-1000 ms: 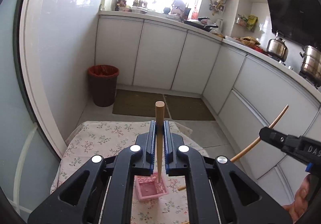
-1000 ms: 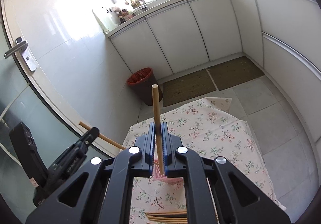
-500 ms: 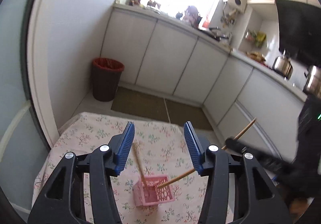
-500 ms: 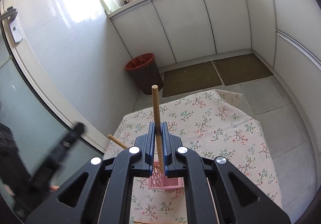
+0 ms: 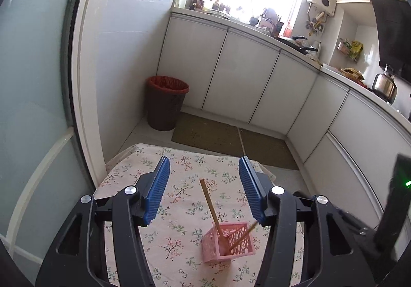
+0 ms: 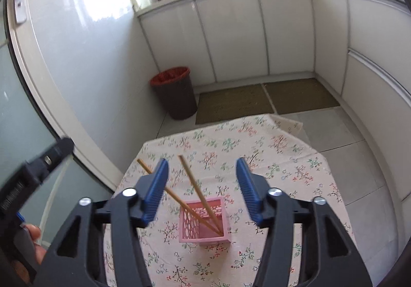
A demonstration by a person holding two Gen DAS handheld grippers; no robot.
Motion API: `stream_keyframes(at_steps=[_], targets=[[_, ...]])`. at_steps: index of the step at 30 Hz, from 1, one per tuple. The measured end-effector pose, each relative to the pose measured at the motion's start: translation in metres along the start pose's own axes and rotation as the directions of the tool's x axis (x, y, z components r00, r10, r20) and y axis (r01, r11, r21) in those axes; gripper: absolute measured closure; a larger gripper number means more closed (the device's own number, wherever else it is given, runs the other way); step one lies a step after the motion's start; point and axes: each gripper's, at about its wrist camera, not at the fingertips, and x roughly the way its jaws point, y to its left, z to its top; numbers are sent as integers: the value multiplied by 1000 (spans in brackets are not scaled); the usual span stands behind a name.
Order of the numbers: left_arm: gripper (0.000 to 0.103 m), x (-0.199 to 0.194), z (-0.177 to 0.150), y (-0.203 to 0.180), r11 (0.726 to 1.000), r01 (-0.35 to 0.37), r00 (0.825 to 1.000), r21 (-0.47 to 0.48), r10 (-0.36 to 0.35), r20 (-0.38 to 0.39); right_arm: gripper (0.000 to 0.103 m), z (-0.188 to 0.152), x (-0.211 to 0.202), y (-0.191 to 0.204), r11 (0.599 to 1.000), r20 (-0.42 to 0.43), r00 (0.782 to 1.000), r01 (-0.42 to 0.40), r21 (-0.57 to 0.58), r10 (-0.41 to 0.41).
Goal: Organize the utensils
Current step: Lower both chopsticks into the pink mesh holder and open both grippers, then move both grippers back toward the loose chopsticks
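Note:
A pink perforated basket [image 5: 227, 242] stands on the floral tablecloth [image 5: 179, 184]; it also shows in the right wrist view [image 6: 204, 220]. Two wooden chopsticks lean inside it: one chopstick [image 5: 211, 206] tilts left, the other chopstick [image 5: 242, 237] tilts right. In the right wrist view both chopsticks [image 6: 196, 188] [image 6: 167, 188] lean to the upper left. My left gripper [image 5: 204, 190] is open and empty above the basket. My right gripper [image 6: 201, 190] is open and empty above the basket.
A brown bin with a red liner [image 5: 166, 103] stands on the floor by the wall beyond the table. White cabinets [image 5: 244, 86] run along the back and right. Two floor mats [image 6: 232, 103] lie in front of them. A glass door [image 6: 15, 112] is at left.
Both grippers have opened and let go of their chopsticks, the left first, then the right. Both chopsticks now stand in the pink basket. Both grippers have drawn back.

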Motion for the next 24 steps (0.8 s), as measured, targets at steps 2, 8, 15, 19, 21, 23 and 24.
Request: stream_keyframes(at_steps=[2, 8, 15, 19, 21, 23, 24], targets=[[41, -7, -2, -3, 1000, -23, 1000, 7, 23, 18, 41, 1, -14, -4, 1000, 28, 999, 24, 6, -25], [22, -36, -5, -22, 998, -41, 995, 44, 37, 93, 27, -3, -53, -32, 993, 60, 994, 91, 81, -96], [9, -58, -19, -45, 996, -48, 993, 77, 39, 112, 10, -7, -96, -47, 976, 124, 973, 178, 122, -193], [7, -73, -25, -55, 995, -44, 992, 90, 32, 123, 8, -12, -118, -51, 965, 156, 955, 234, 121, -252], [7, -80, -28, -57, 995, -44, 992, 87, 33, 124, 8, -16, -128, -52, 963, 160, 953, 239, 123, -257], [7, -86, -33, -59, 996, -35, 992, 86, 24, 120, 7, -19, -137, -53, 963, 162, 953, 237, 126, -256], [7, -88, -35, -60, 996, -32, 993, 87, 22, 116, 7, -21, -141, -53, 963, 167, 951, 239, 128, -258]])
